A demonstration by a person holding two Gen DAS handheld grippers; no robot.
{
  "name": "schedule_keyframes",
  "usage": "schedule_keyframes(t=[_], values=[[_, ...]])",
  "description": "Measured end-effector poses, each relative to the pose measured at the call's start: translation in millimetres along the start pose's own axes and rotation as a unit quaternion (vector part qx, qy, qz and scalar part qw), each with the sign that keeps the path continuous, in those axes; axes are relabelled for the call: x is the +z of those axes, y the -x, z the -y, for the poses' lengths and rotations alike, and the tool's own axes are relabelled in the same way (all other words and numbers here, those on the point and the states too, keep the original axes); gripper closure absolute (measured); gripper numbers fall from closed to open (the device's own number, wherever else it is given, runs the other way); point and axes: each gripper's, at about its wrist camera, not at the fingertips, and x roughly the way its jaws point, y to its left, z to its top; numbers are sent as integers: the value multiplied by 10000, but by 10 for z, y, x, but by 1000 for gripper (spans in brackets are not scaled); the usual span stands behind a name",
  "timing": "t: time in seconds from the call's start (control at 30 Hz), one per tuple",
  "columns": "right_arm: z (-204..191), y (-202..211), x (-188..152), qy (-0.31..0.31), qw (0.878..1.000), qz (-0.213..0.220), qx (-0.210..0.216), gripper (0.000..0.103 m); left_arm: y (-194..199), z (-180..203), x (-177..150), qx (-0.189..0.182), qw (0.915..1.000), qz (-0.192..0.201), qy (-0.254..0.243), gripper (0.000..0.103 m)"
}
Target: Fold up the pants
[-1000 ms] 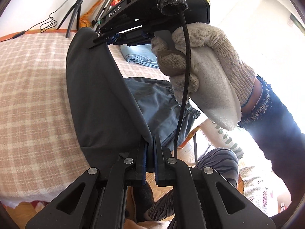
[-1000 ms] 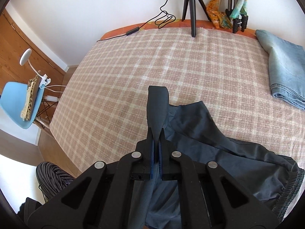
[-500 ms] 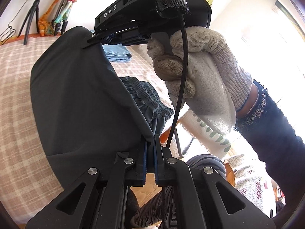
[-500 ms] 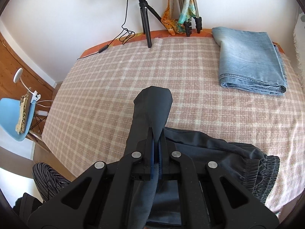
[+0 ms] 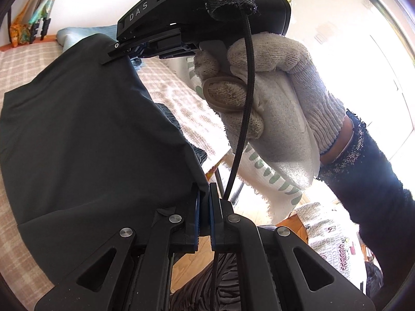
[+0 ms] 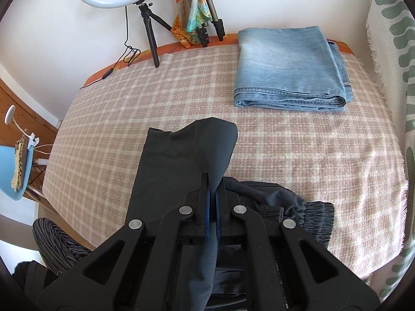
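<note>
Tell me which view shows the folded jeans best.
The right wrist view. There the jeans lie whole and unobstructed on the checked cover, with their folded edges plain. The left wrist view shows only a pale blue sliver of them, above the edge of the dark pants that fill that picture.

**Bright daylight, blown-out window, fisheye bending at the rims**

Strong daylight floods both views. In the left wrist view the window (image 5: 384, 59) at the upper right is overexposed to white glare, leaving the dark pants (image 5: 90, 134) nearly featureless. The right wrist view is evenly lit and sharp, with soft shadows under the folded jeans (image 6: 290, 70). Both frames curve at the edges, with black vignetted corners.
</note>
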Motion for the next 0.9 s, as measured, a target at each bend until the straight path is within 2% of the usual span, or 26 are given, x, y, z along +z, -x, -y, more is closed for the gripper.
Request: schedule_keyframes(t=[0.5,0.73,0.9], values=[[684,-109,-6,-161,9997,-126,-123,99,-605,-8,287,-236,9990,-362,-92,99],[954,-212,-14,-275,9994,-125,-186,99,-728,26,358,-185,9989,-421,-112,99],[1159,-432,-95,-474,9982,-309,-193,99,-737,59,319,-29,9983,-544,-191,99]])
